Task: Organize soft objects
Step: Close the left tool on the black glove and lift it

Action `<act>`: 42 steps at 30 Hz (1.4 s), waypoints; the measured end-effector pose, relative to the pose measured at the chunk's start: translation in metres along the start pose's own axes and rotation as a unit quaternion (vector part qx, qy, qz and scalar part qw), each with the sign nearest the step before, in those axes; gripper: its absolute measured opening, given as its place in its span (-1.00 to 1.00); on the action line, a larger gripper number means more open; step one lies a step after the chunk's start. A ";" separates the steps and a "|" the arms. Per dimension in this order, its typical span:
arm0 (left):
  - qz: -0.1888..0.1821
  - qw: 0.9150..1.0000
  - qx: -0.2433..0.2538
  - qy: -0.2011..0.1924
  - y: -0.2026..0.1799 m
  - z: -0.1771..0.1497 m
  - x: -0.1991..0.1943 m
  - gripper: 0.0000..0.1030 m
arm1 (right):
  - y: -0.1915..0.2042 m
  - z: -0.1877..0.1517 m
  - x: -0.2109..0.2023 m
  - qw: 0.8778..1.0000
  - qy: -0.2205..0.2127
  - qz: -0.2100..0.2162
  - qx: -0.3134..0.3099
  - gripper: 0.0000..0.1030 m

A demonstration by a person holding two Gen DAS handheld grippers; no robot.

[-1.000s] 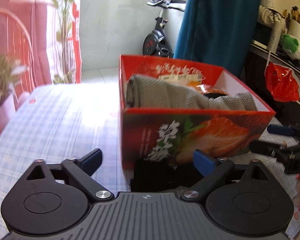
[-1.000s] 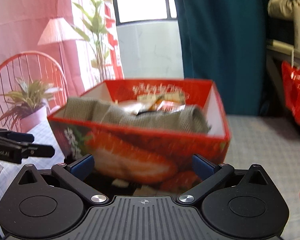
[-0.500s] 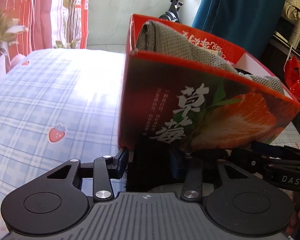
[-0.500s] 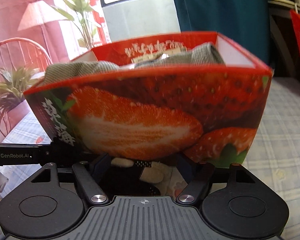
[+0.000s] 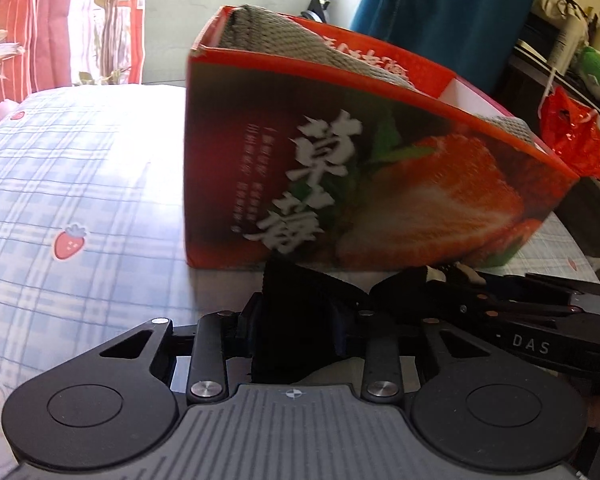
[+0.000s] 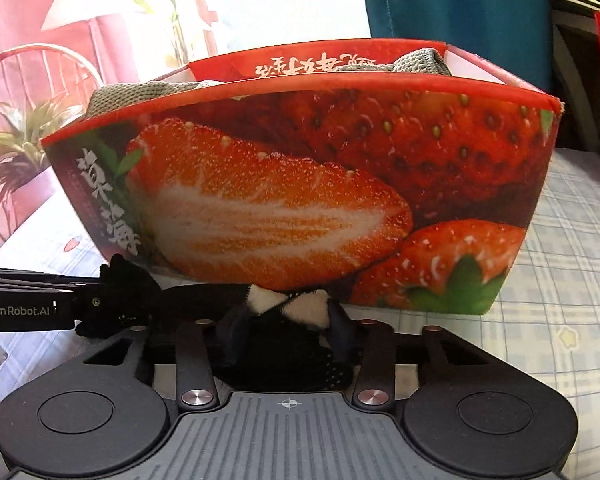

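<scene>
Two hand-held grippers closing on one black fabric piece before a strawberry box.

The left hand-held gripper [image 5: 296, 328] and right hand-held gripper [image 6: 278, 336] each pinch the black soft fabric item [image 5: 300, 312], lying on the checked surface [image 5: 80, 184] against the red strawberry-printed cardboard box [image 6: 300, 184].

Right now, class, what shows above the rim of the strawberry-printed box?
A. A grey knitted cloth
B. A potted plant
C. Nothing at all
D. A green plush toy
A: a grey knitted cloth bulges above the red rim of the strawberry box, seen again in the right wrist view.
</scene>
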State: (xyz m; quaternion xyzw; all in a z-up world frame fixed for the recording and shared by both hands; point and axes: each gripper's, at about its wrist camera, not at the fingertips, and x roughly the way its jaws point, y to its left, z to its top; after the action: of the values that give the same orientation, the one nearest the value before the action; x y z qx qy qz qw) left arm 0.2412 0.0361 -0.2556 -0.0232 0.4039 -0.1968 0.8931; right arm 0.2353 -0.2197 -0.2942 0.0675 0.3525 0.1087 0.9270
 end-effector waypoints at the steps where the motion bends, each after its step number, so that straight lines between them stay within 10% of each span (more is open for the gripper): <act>1: -0.001 1.000 0.002 0.000 -0.002 -0.003 -0.001 -0.31 | -0.001 -0.002 -0.003 1.000 0.001 0.002 -0.002 -0.42; 28: -0.011 1.000 -0.001 -0.026 -0.031 -0.058 -0.031 -0.32 | 0.003 -0.053 -0.051 0.996 -0.041 0.010 -0.072 -0.66; 32: -0.016 1.000 -0.009 -0.024 -0.032 -0.057 -0.032 -0.62 | 0.003 -0.053 -0.051 0.996 -0.043 0.012 -0.073 -0.72; 42: -0.020 0.997 -0.006 -0.077 -0.037 -0.042 -0.059 -0.68 | 0.002 -0.040 -0.073 0.995 -0.083 0.025 -0.059 -0.87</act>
State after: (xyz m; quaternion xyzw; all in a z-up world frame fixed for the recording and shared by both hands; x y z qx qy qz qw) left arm 0.1635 0.0289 -0.2346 -0.0520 0.3347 -0.2095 0.9173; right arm 0.1549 -0.2337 -0.2763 0.0307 0.2660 0.1466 0.9523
